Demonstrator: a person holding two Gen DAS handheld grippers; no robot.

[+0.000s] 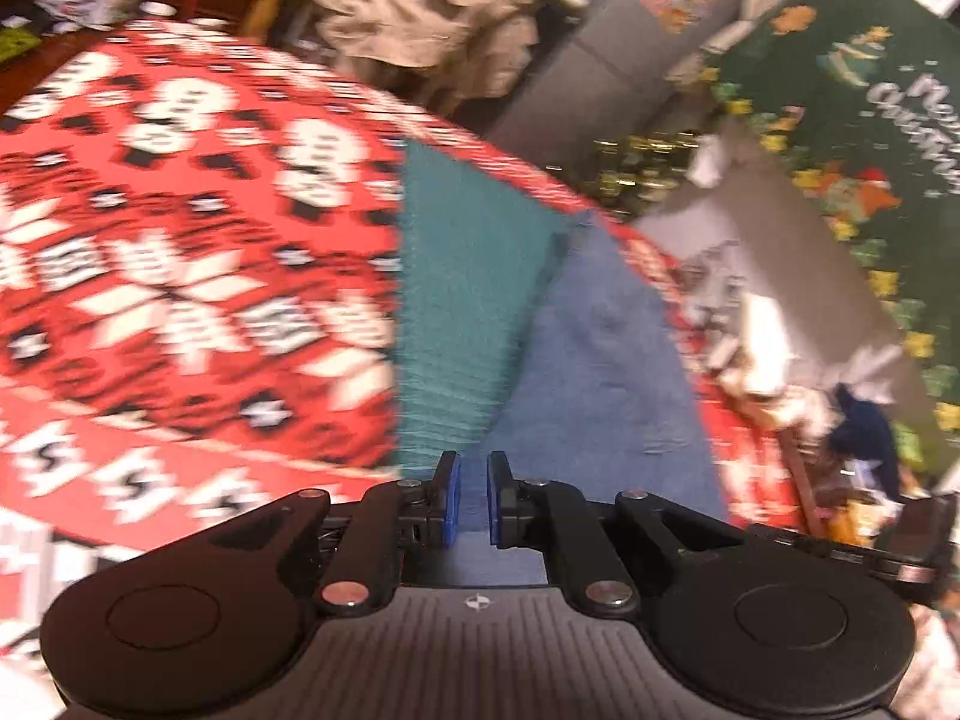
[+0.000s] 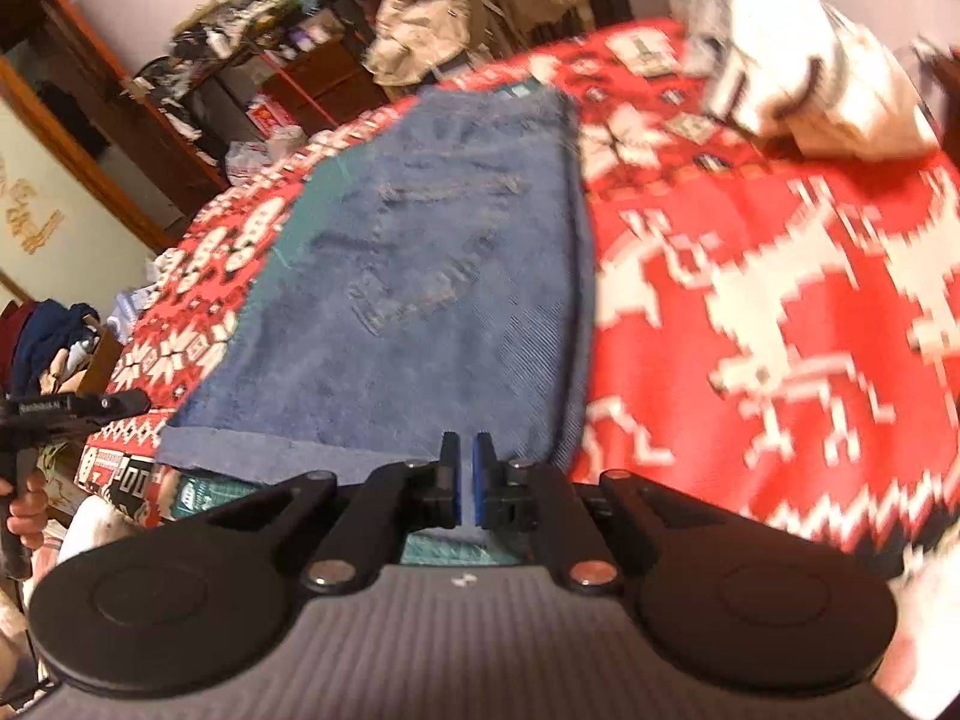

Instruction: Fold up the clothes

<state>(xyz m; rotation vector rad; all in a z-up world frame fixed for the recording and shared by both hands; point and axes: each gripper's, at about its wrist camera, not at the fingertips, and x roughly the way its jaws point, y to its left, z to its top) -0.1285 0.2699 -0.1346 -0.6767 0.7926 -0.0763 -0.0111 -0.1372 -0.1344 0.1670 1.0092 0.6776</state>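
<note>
Blue denim shorts [image 2: 432, 276] lie flat on a teal cloth [image 2: 288, 240] on the red and white patterned bedspread [image 2: 780, 300]. My right gripper [image 2: 466, 480] is nearly shut on the near hem of the shorts. In the left wrist view the denim [image 1: 600, 372] runs from my left gripper [image 1: 474, 498] toward the far edge, next to the teal cloth [image 1: 462, 288]. The left gripper's blue pads [image 1: 454, 498] stand close together with denim between them. The left gripper also shows at the left edge of the right wrist view [image 2: 66, 414].
A white garment pile [image 2: 798, 78] sits on the bed at the far right. Beige clothes [image 2: 456, 6] hang behind the bed. Wooden shelves [image 2: 120, 120] stand at left. A green Christmas rug [image 1: 840, 120] and floor clutter [image 1: 762, 348] lie beside the bed.
</note>
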